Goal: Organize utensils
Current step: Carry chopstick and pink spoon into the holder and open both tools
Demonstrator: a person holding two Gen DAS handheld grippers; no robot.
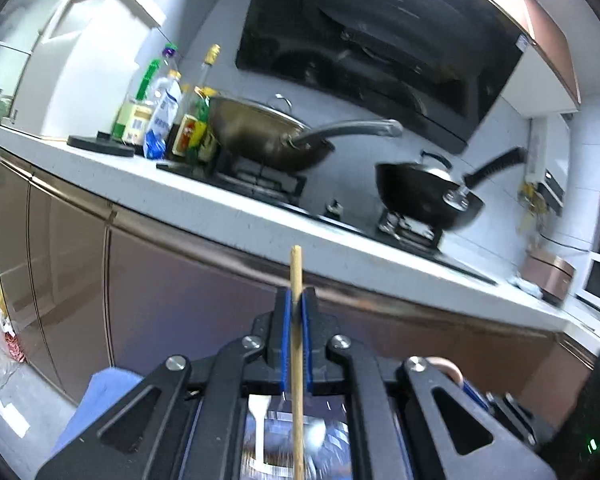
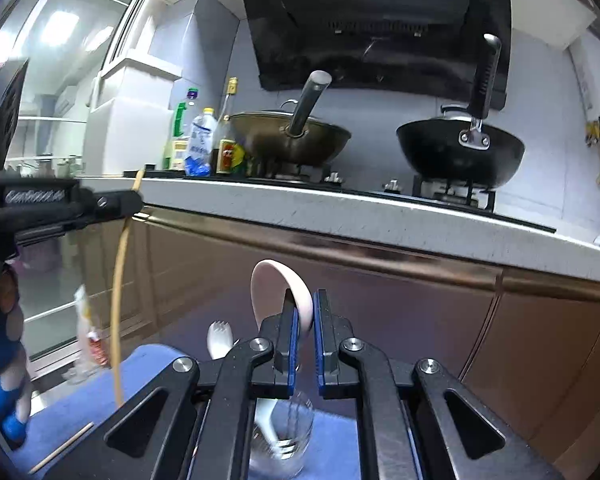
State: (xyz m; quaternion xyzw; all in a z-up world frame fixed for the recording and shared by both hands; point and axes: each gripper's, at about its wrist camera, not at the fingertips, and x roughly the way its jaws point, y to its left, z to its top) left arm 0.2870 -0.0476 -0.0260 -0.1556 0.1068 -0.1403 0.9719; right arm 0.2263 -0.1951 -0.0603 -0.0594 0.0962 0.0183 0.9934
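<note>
My left gripper (image 1: pixel 296 300) is shut on a wooden chopstick (image 1: pixel 297 344) that stands upright between the blue pads; the chopstick also shows in the right wrist view (image 2: pixel 120 280), hanging from the left gripper (image 2: pixel 134 200) at the left. My right gripper (image 2: pixel 305 300) is shut on a pale pink spoon (image 2: pixel 280 280), bowl up. Below it stands a clear glass (image 2: pixel 288 436) on a blue mat (image 2: pixel 100 392), with a white utensil (image 2: pixel 268 416) in it. A white spork (image 2: pixel 218 340) rises behind the gripper. Another chopstick (image 2: pixel 60 448) lies on the mat.
A white counter (image 2: pixel 340 208) runs across above brown cabinet doors (image 2: pixel 420 312). On the stove stand a bronze wok (image 2: pixel 288 140) and a black wok (image 2: pixel 460 152). Several bottles (image 2: pixel 200 144) stand at the left, a range hood (image 2: pixel 372 20) hangs above.
</note>
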